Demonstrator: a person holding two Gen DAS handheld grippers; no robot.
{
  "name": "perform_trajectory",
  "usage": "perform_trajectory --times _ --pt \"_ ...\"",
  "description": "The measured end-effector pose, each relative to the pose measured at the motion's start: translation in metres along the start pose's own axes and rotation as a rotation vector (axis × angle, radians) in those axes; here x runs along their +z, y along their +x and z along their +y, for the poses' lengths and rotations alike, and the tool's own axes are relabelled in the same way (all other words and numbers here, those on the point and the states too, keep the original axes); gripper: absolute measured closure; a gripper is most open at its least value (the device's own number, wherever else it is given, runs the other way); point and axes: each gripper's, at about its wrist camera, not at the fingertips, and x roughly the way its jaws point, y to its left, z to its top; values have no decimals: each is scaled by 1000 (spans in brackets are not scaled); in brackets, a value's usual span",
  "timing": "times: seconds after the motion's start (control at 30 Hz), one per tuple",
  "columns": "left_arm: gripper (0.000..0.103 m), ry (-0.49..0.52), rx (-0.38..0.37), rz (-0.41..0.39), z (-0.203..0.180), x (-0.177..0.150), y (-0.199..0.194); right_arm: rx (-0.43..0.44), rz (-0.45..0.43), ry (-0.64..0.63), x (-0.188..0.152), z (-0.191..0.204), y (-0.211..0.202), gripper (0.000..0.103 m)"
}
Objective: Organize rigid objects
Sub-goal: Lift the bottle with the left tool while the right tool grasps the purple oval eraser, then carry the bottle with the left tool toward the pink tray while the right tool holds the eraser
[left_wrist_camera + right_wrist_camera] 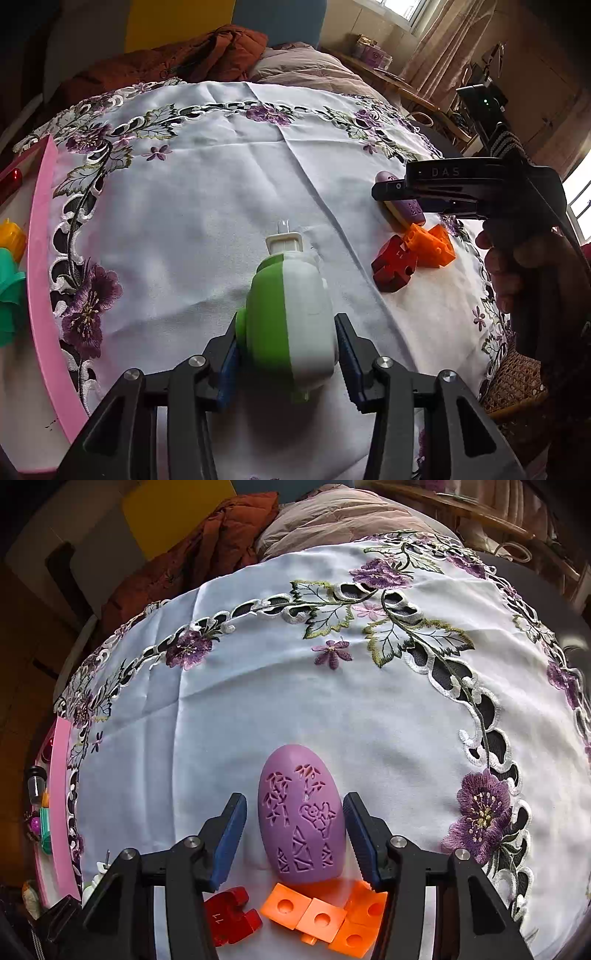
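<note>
Left wrist view: left hand-held gripper (286, 354) pinching green-white gadget (291, 314); only right view shows right hand-held gripper (295, 834) spread.

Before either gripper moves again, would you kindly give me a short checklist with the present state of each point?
1. Left gripper closed on the green-and-white object: cannot tell; a gap shows at the right pad.
2. Right gripper straddling the purple egg-shaped piece: ok, jaws open on both sides.
3. Right pads touching the egg: not ok, gaps on both sides.
4. Orange blocks and red piece clear of the right fingers: cannot tell, they lie very near.
5. Pink tray in reach on the left: ok, visible at the edge.
</note>
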Motion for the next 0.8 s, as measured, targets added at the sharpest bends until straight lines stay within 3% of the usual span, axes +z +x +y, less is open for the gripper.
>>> perform_trajectory --times 0.07,0.23,0.33,0.43,0.53,0.7,0.8 --pt "56 -10 -5 14 1 3 0 21 5 -7 0 0 -1 31" --pt "55 -51 -14 41 4 9 3 49 15 -10 0 4 3 23" --pt "55 -51 -8 47 2 11 4 81 9 51 3 -4 1 24" --pt "56 -36 3 50 0 11 5 60 2 55 3 -5 -1 26" --pt "60 -15 24 36 -2 9 5 -51 -12 -25 2 3 -1 58" --pt "61 13 33 -13 -3 0 2 -128 -13 -134 -2 19 6 56" --pt "61 14 38 -24 -3 -2 1 -83 -4 -122 -1 15 7 45"
